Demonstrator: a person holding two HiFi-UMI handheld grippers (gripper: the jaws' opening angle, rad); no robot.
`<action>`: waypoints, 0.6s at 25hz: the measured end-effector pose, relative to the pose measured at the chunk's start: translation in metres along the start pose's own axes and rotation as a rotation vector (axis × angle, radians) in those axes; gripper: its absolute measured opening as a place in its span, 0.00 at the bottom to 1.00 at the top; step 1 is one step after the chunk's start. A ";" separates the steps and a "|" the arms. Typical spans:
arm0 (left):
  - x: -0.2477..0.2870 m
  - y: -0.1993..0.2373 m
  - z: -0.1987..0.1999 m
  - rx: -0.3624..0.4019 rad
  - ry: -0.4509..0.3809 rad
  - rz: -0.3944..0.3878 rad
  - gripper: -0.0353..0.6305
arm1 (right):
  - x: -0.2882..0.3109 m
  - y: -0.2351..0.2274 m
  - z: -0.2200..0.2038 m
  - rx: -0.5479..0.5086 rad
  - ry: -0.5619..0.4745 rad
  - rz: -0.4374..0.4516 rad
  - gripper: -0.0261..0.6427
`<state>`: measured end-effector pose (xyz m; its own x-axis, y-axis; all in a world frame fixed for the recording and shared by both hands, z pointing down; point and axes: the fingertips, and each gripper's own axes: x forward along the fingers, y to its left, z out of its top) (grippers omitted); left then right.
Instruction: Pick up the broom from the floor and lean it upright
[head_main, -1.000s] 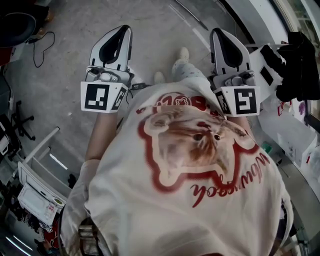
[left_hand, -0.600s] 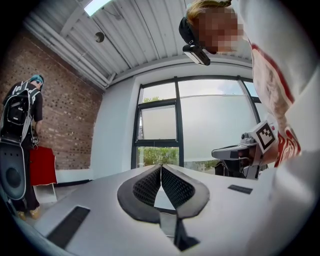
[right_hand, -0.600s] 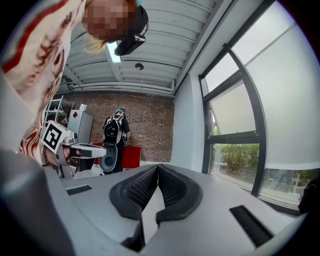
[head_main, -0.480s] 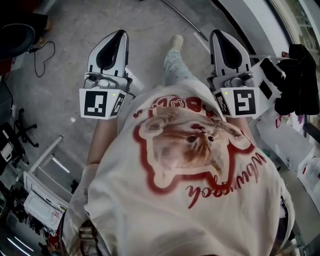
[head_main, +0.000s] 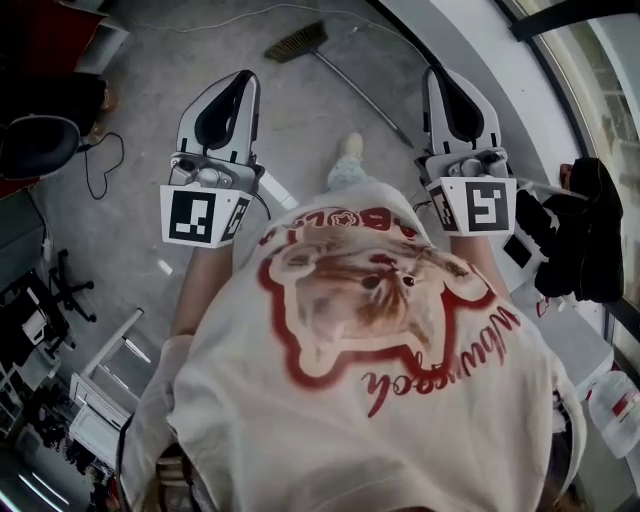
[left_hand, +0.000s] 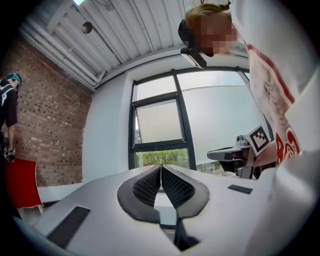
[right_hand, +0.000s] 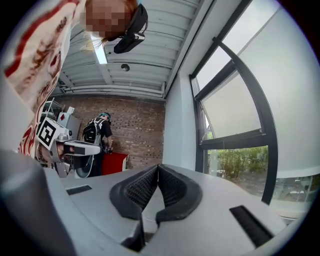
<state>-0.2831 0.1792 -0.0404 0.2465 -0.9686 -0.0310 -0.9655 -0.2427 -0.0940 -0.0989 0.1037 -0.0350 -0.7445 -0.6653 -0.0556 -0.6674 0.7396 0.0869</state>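
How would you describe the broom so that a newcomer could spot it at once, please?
Look at the grey floor ahead of the person's shoe, beside the pale wall. The broom lies flat there, bristles farthest away. It is the only long straight stick; the black cable curls.

The broom lies on the floor ahead of the person's foot, its head farthest away. The left gripper hangs to its left and the right gripper to its right.
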 end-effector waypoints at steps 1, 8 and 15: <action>0.020 0.005 0.003 0.005 -0.005 -0.009 0.09 | 0.013 -0.015 0.001 0.000 -0.005 -0.010 0.08; 0.136 0.023 -0.001 0.008 -0.018 -0.107 0.09 | 0.074 -0.101 -0.011 -0.001 0.031 -0.085 0.08; 0.233 0.018 -0.028 -0.042 0.002 -0.316 0.09 | 0.090 -0.161 -0.029 -0.008 0.082 -0.267 0.08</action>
<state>-0.2451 -0.0527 -0.0215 0.5343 -0.8453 -0.0044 -0.8440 -0.5332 -0.0576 -0.0579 -0.0785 -0.0253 -0.5384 -0.8427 0.0034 -0.8393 0.5366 0.0875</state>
